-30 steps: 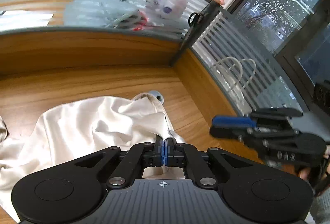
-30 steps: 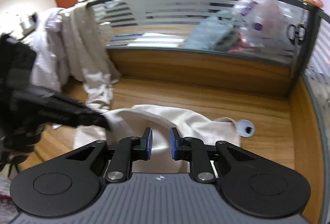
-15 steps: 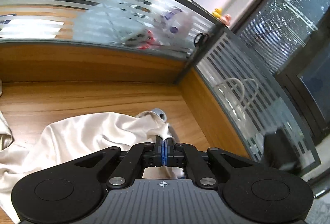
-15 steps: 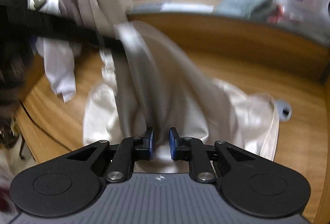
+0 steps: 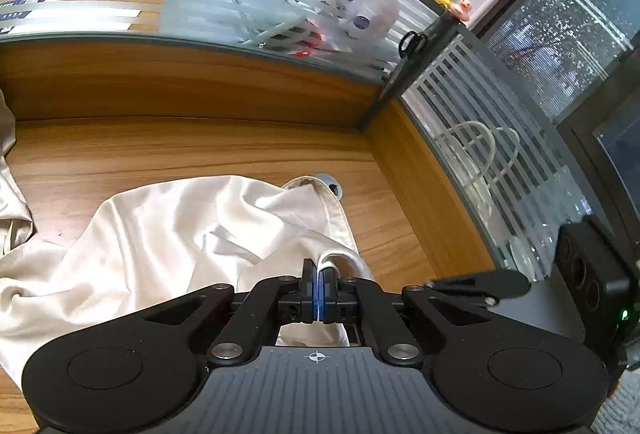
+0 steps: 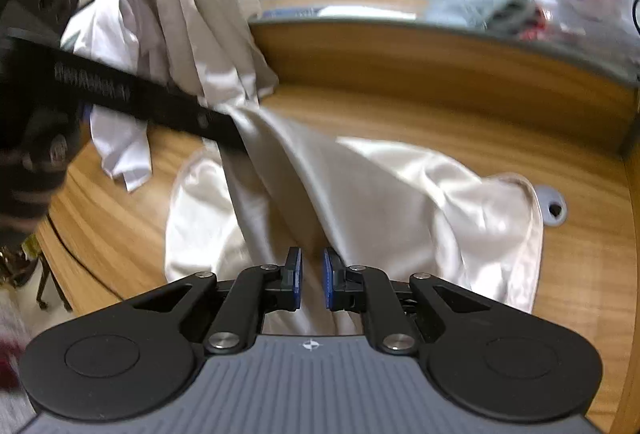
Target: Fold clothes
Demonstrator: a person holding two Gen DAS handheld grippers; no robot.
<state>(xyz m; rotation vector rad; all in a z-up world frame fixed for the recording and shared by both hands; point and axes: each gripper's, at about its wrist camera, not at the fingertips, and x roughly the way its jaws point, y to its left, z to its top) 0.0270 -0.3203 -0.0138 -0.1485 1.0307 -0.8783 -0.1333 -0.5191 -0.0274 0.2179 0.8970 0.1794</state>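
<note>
At the far left of the right wrist view, a heap of pale clothes [image 6: 168, 18] hangs over the partition [image 6: 440, 46] and spills onto the wooden table [image 6: 480, 138]. In front of it the left gripper [image 6: 234, 132] reaches in from the left, clamped tight on a fold of the cream garment [image 6: 400, 194] and lifting it into a taut ridge. The rest of the garment lies crumpled in the middle of the table, its hem near the grey cable grommet [image 6: 554, 208] on the right. The right gripper [image 6: 311, 284] hovers low over the cloth, its jaws closing with a narrow gap; fabric lies beneath the blue pads [image 6: 297, 280], not yet pinched. In the left wrist view, the left gripper [image 5: 319, 290] pinches a white edge of the cream garment [image 5: 180, 234].
</note>
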